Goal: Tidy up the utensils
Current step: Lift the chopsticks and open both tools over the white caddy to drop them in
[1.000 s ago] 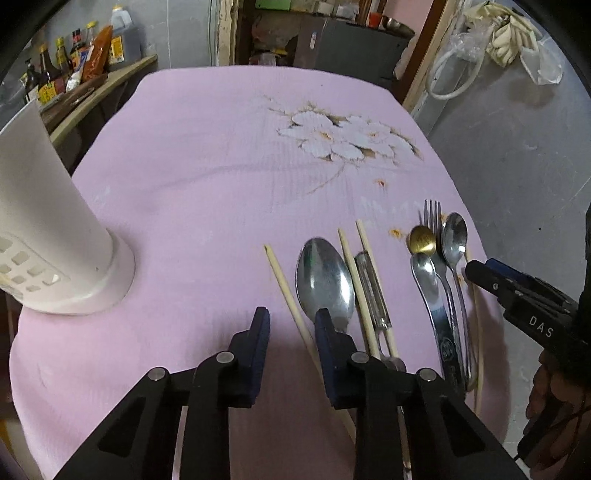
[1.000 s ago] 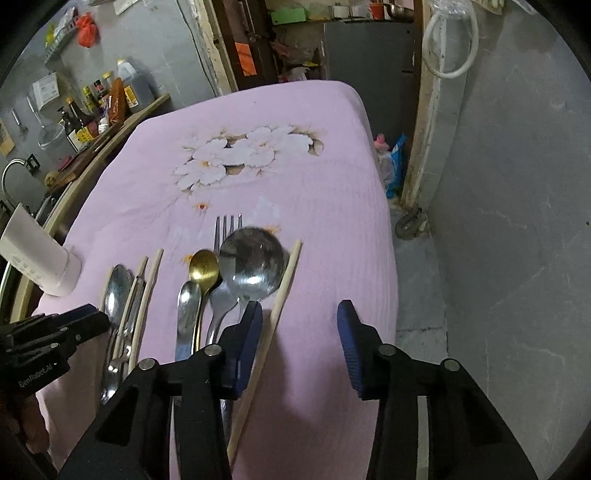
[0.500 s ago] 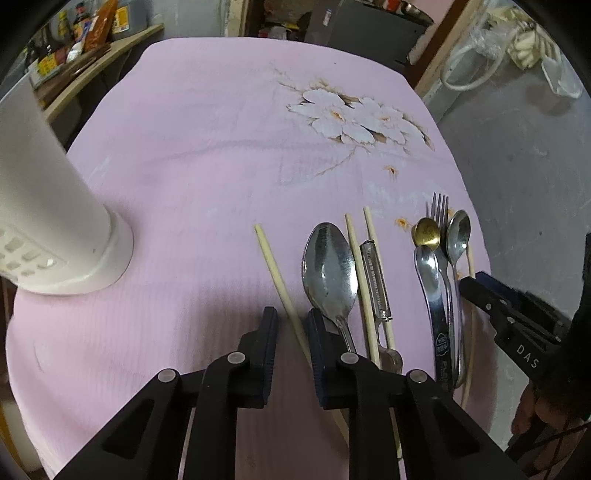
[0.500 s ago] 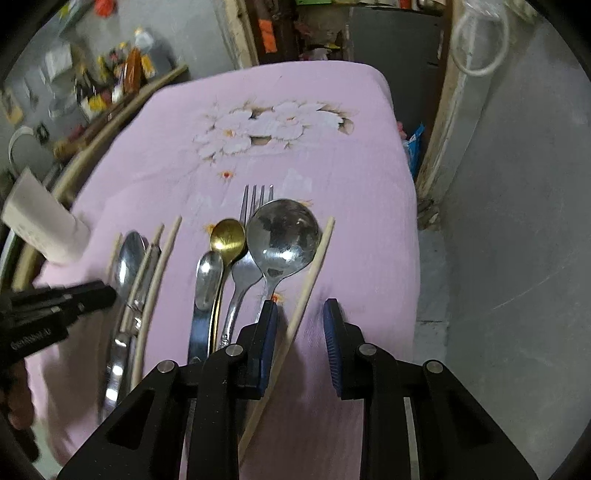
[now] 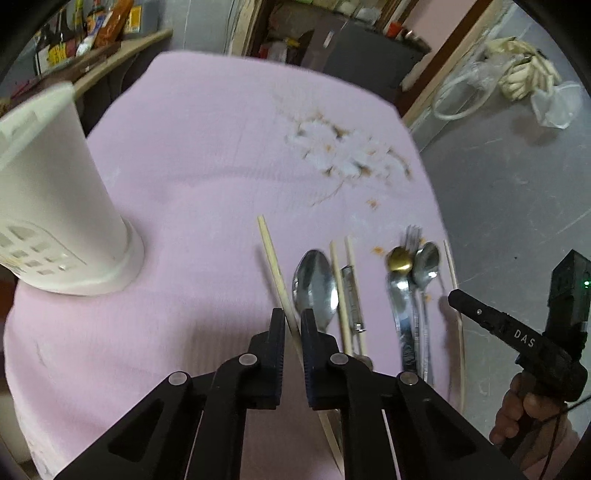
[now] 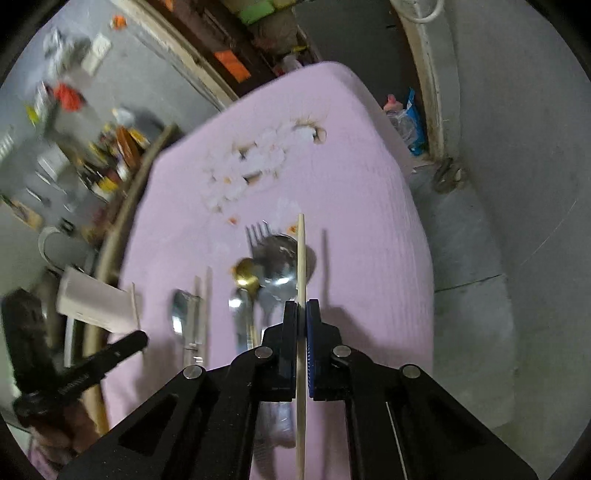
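Utensils lie in a row on the pink tablecloth [image 5: 207,155]. My left gripper [image 5: 293,319] is shut on a wooden chopstick [image 5: 272,258] at the row's left end. Beside it lie a big steel spoon [image 5: 314,284], two more chopsticks [image 5: 337,291] with a peeler [image 5: 352,295], a gold spoon [image 5: 399,258], a fork [image 5: 413,233] and steel spoons [image 5: 426,264]. My right gripper [image 6: 301,308] is shut on another chopstick [image 6: 301,254] and holds it above the fork [image 6: 258,232] and large spoon [image 6: 279,266]. The white utensil holder [image 5: 48,206] stands at the left.
A shelf with bottles [image 5: 88,33] runs along the table's far left. The table's right edge drops to a grey concrete floor [image 5: 517,206]. The holder also shows in the right wrist view [image 6: 96,301], with the left gripper [image 6: 92,365] near it.
Both grippers closed from open onto a chopstick each. The right one has lifted its chopstick off the cloth; the left chopstick's tip has swung up and left.
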